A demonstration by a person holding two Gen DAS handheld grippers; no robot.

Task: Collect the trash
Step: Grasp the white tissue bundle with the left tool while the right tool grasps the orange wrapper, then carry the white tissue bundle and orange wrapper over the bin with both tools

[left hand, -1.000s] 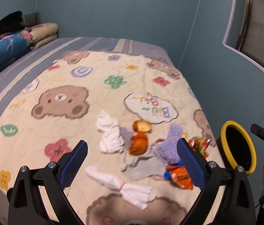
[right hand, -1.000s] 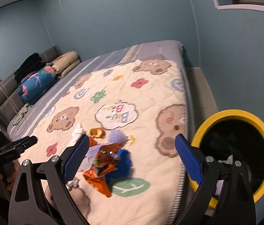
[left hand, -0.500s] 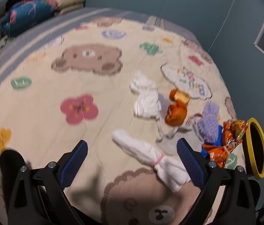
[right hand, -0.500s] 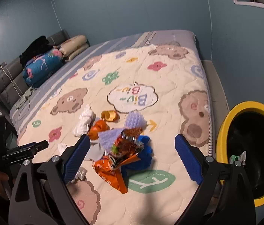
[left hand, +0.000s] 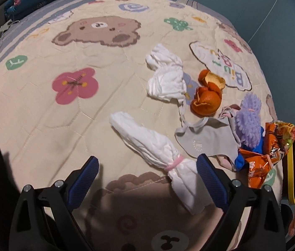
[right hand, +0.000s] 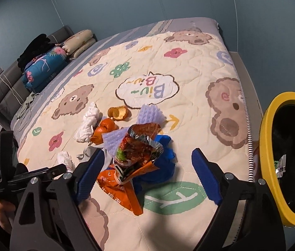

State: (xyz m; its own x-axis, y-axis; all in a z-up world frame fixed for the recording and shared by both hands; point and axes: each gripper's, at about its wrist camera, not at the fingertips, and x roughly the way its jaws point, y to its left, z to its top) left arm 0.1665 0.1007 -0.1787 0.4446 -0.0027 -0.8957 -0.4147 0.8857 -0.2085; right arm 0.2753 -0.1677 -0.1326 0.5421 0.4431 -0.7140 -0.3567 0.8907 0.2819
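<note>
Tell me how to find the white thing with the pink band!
Start at the bear quilt on the bed. Nearest the left gripper lies a long white tissue bundle. Unlike the other white wad, a pink band cinches it.

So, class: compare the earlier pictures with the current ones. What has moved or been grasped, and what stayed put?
Both grippers have come down toward the bed. The left gripper now frames the tied white tissue bundle; the right gripper, its jaws just narrowing slightly, hangs over the orange snack wrappers. Nothing is grasped. The litter and the yellow-rimmed bin have not moved.
</note>
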